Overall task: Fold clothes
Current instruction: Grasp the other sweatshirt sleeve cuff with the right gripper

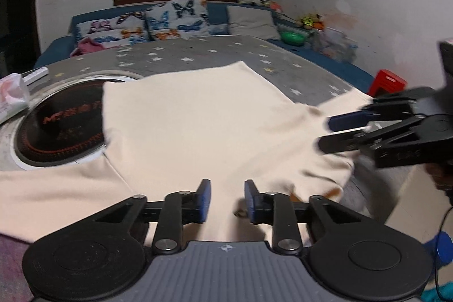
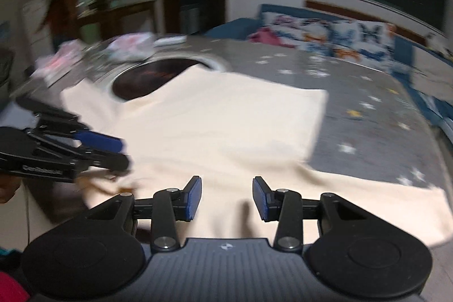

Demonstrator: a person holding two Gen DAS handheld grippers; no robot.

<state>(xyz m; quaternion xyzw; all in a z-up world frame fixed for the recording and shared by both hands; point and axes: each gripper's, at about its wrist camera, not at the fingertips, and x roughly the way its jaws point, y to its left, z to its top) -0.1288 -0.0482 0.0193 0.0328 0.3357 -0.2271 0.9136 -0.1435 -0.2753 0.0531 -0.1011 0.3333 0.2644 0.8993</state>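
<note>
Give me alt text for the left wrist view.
A cream shirt lies partly folded on a grey starred table, the left claw open over its near edge. The right claw reaches in from the right, also open.

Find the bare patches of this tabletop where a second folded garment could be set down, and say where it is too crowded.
Free: the starred grey tablecloth between the cream garment and the butterfly cushions, and its strip right of the garment. Crowded: the far left corner, with the round black inset and packets, and the near edge, under both grippers.
</note>
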